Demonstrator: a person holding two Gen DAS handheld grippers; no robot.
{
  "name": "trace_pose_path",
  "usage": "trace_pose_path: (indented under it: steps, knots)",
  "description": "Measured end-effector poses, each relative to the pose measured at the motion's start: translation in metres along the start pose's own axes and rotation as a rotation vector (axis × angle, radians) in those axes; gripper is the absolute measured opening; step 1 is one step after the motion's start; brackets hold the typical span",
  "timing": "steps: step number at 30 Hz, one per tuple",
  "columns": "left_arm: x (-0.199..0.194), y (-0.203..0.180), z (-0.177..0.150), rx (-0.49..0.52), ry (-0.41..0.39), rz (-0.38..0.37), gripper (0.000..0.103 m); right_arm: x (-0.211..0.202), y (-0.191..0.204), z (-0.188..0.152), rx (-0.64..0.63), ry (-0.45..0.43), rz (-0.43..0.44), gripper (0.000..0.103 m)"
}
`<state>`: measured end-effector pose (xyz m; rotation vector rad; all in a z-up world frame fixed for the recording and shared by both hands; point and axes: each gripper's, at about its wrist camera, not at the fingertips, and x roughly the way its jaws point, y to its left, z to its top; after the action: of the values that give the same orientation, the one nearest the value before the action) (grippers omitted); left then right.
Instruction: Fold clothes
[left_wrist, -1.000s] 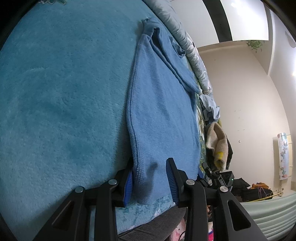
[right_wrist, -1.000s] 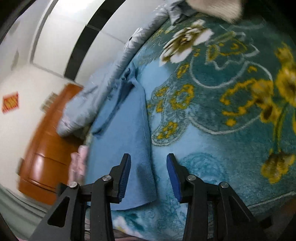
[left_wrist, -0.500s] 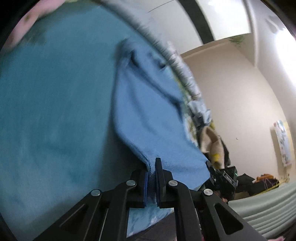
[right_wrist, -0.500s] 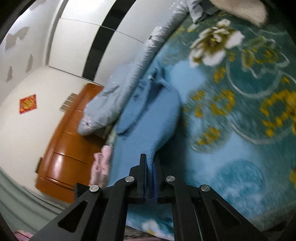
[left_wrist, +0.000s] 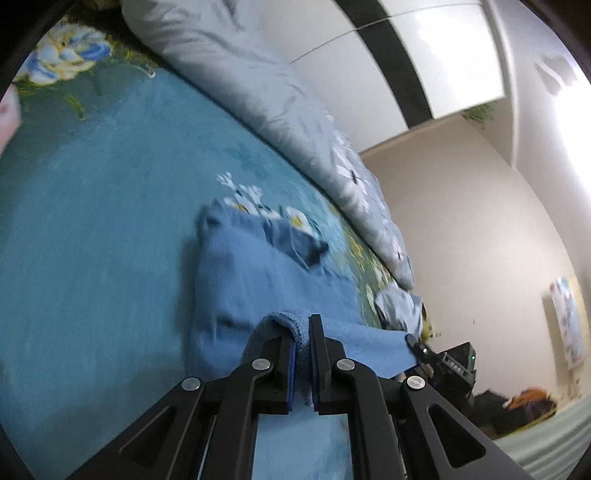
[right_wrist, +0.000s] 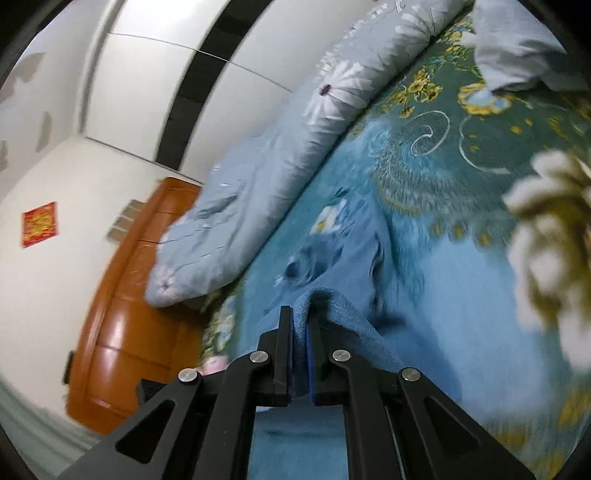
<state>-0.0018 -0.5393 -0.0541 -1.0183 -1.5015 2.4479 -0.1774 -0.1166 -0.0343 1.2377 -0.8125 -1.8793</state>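
A light blue garment (left_wrist: 243, 280) lies on a teal flowered blanket (left_wrist: 92, 206), its collar end toward the pillows. My left gripper (left_wrist: 302, 334) is shut on the garment's lifted hem, and the cloth bunches over its fingertips. In the right wrist view the same blue garment (right_wrist: 351, 266) is seen, and my right gripper (right_wrist: 300, 321) is shut on the other corner of the hem. The raised edge stretches between the two grippers, over the part that lies flat.
A grey flowered quilt (left_wrist: 266, 96) runs along the bed's far side by the white wall. A brown wooden cabinet (right_wrist: 125, 306) stands beyond the bed. A grey garment (right_wrist: 517, 48) lies at the far right. Dark bags (left_wrist: 517, 406) sit on the floor.
Both grippers shut on the hem corners, then lifted and carried the hem forward over the garment toward its collar. The garment now looks shorter, partly doubled over.
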Motion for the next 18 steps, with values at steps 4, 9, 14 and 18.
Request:
trace_pose_path:
  steps: [4, 9, 14, 18]
  knots:
    - [0.034, 0.015, 0.036, -0.042, 0.011, 0.072, 0.007, 0.043, 0.000, 0.033, 0.000, 0.038, -0.077, 0.006]
    - [0.065, 0.035, 0.054, -0.081, 0.046, 0.129, 0.009, 0.075, -0.007, 0.050, -0.008, 0.076, -0.170, 0.010]
    - [0.057, 0.035, 0.060, -0.097, -0.016, 0.020, 0.059, 0.068, -0.011, 0.062, -0.022, 0.028, -0.168, 0.043]
    - [0.034, 0.020, 0.056, -0.041, -0.100, 0.005, 0.069, 0.047, -0.013, 0.058, -0.066, 0.012, -0.180, 0.046]
